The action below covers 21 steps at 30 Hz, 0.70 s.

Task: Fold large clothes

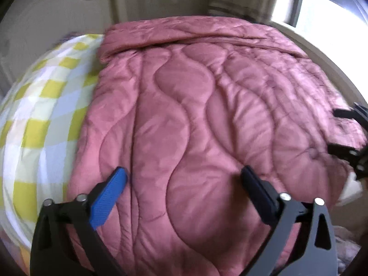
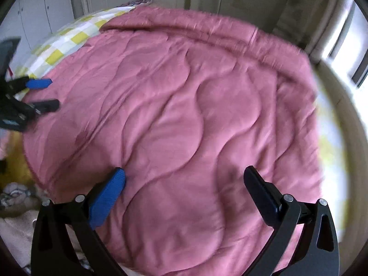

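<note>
A bed covered by a yellow-and-white checked sheet fills the lower part of both wrist views, with pale wardrobe doors and a bright window behind it. On the sheet lies a pink quilted comforter, the largest item in view, folded to a thick rectangular pad with wavy stitched channels running along its length. Its far edge is turned back on itself as a rolled band; the checked sheet shows bare just beside the comforter's left edge. In the right wrist view a heap of pale crumpled fabric lies off the comforter's near-left corner; what it is cannot be told.

The left gripper hangs over the near end of the comforter, tilted downward, its blue finger and black finger spread wide with only the quilt surface visible between them and nothing pinched. The right gripper is likewise spread wide above the comforter's near end, gripping nothing; whether its fingertips touch the cloth cannot be told. Each gripper appears small at the margin of the other's view, apart from it.
</note>
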Each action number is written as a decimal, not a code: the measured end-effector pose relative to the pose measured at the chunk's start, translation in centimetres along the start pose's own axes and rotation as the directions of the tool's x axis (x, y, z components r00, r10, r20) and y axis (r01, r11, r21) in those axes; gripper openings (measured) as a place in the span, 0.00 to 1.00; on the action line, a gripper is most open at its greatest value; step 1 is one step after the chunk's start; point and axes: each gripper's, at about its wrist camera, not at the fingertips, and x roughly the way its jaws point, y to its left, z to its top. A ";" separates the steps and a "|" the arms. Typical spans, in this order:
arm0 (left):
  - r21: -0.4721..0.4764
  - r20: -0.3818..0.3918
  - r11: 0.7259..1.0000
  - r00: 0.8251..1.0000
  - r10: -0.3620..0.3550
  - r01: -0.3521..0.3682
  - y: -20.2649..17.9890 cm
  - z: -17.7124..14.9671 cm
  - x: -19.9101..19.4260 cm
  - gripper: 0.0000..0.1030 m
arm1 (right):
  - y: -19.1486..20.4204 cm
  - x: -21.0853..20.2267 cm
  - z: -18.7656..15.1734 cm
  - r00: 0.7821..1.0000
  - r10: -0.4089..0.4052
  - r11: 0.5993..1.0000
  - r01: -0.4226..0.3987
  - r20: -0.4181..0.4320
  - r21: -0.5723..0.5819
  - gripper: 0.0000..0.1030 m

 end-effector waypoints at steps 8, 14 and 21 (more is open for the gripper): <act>-0.038 0.172 0.994 0.979 0.112 -0.107 -0.2 11.9 3.4 0.98 | -5.1 4.7 11.6 0.990 -0.044 0.972 0.012 0.132 0.234 0.96; -0.009 0.054 0.991 0.989 0.137 -0.137 -0.1 12.2 10.0 0.98 | -6.3 10.8 11.1 0.999 -0.034 0.964 0.032 0.005 0.262 0.96; 0.014 0.159 0.994 0.982 0.100 -0.104 1.3 17.1 6.5 0.98 | -7.4 7.8 16.1 0.997 -0.033 0.980 0.017 0.076 0.198 0.96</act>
